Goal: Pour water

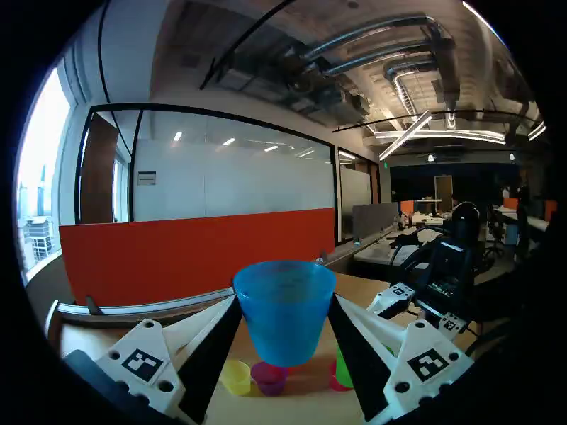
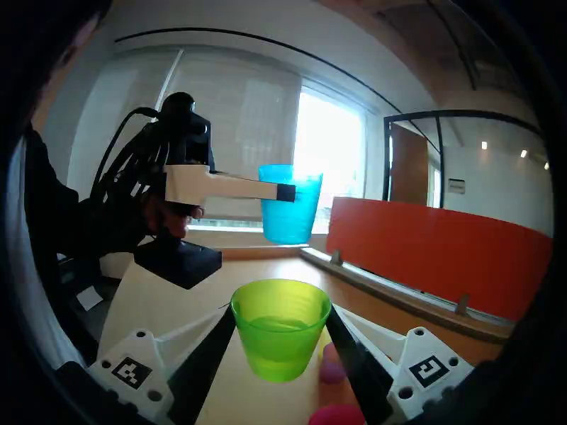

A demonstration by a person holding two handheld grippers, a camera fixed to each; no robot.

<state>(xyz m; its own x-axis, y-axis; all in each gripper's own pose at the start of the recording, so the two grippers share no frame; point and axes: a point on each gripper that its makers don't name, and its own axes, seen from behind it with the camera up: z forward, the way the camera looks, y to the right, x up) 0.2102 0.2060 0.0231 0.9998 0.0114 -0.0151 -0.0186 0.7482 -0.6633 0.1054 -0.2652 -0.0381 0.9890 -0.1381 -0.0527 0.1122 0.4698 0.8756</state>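
Both cups up, pre-pour.
L gripper jaws clamp blue cup; R gripper jaws clamp green cup w/ water, both upright, prob. to avoid spills. Blue sits 12 o'clock of green, apart. Count: 2 held cups, approx. 3 small cups on desk, 6 o'clock.

Right tool grips green cup, water inside; left tool holds blue cup.
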